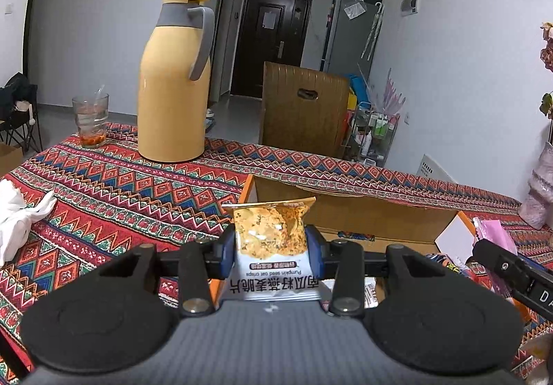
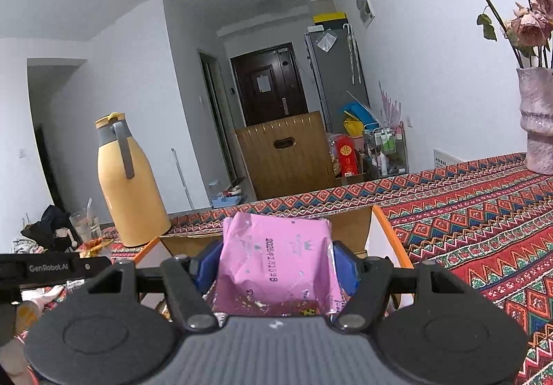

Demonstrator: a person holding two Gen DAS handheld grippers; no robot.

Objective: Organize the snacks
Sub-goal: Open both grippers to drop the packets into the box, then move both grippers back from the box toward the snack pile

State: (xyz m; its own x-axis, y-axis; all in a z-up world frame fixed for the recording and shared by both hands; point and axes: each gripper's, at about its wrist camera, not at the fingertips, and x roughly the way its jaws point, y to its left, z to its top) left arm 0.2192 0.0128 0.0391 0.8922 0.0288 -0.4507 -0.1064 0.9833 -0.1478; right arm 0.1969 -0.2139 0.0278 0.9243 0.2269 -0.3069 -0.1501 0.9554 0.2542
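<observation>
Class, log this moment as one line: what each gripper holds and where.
left gripper: shut on oat crisps packet | right gripper: shut on pink foil packet | both over open cardboard box

The jug [image 1: 174,80] stands on the table [image 1: 114,184], glass [image 1: 90,120] left, box [image 1: 363,212] right.

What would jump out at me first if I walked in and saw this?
Probably the two snacks held up close: the left gripper clamps a white packet of oat crisps, the right gripper a shiny pink packet, both over an open cardboard box. Next, the tall yellow jug standing on the bright patterned tablecloth, and the dried roses in a vase at the table's right.
</observation>
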